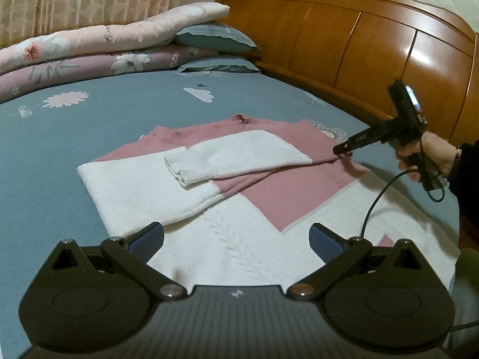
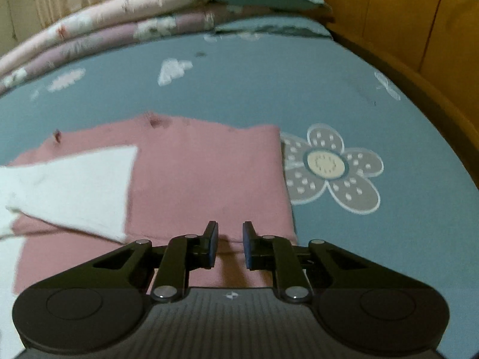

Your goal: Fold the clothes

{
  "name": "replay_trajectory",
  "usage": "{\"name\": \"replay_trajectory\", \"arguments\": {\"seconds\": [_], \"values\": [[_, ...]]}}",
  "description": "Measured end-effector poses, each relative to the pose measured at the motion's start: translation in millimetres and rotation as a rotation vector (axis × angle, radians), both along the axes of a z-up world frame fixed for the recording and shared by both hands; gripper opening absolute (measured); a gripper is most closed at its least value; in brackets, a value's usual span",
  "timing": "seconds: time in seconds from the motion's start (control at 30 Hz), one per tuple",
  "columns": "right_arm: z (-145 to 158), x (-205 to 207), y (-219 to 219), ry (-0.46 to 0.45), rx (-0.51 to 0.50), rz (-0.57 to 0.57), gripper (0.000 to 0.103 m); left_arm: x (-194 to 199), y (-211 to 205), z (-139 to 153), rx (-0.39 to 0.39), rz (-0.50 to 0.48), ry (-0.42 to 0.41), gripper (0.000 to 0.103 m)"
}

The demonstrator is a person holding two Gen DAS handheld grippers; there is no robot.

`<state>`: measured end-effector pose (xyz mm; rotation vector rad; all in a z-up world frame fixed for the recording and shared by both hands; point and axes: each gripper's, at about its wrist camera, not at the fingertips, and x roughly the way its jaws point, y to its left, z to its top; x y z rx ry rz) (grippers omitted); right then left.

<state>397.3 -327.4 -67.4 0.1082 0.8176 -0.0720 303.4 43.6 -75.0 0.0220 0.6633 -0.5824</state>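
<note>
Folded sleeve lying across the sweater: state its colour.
The knitted sleeve is white, lying across pink; clearest in the left wrist view.

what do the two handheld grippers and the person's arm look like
Both grippers are matte black with ribbed bodies, round side housings, silver pivot pins and blue ribbed pads: left gripper, right gripper. A black cable trails from the right one. The person's sleeve is dark.

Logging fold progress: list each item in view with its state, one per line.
sweater: flat on the bed, both sleeves folded across the body
left tool: open, above the white hem
right tool: slightly open at the pink side edge
quilts: folded, stacked
pillows: stacked by the headboard
</note>
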Motion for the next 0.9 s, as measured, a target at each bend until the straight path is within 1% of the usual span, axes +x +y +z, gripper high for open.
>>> {"name": "replay_trajectory", "arguments": {"seconds": [0.33,0.47,0.53,0.6,0.63,0.77,0.83,0.9], "values": [[5,17,-2,-0.004,0.009,-0.026,0.019,1,3,0,-0.011,0.011,0.001,0.102],[-17,42,-9,0.036,0.026,-0.048,0.019,4,2,-5,0.001,0.008,0.013,0.102],[-30,56,-13,0.058,0.035,-0.06,0.017,6,3,-7,0.006,0.012,0.022,0.102],[-30,59,-15,0.055,0.056,-0.077,0.018,8,4,-9,0.008,0.022,0.029,0.102],[-27,57,-15,0.051,0.06,-0.08,0.02,8,5,-9,0.006,0.027,0.031,0.102],[-6,29,-9,0.005,0.065,-0.051,0.021,5,5,-5,-0.008,0.023,0.019,0.102],[8,7,-8,-0.028,0.094,-0.027,0.027,4,4,-4,-0.01,0.018,0.016,0.102],[15,-15,-7,-0.041,0.126,-0.008,0.029,3,1,-4,-0.008,0.012,0.016,0.102]]}}
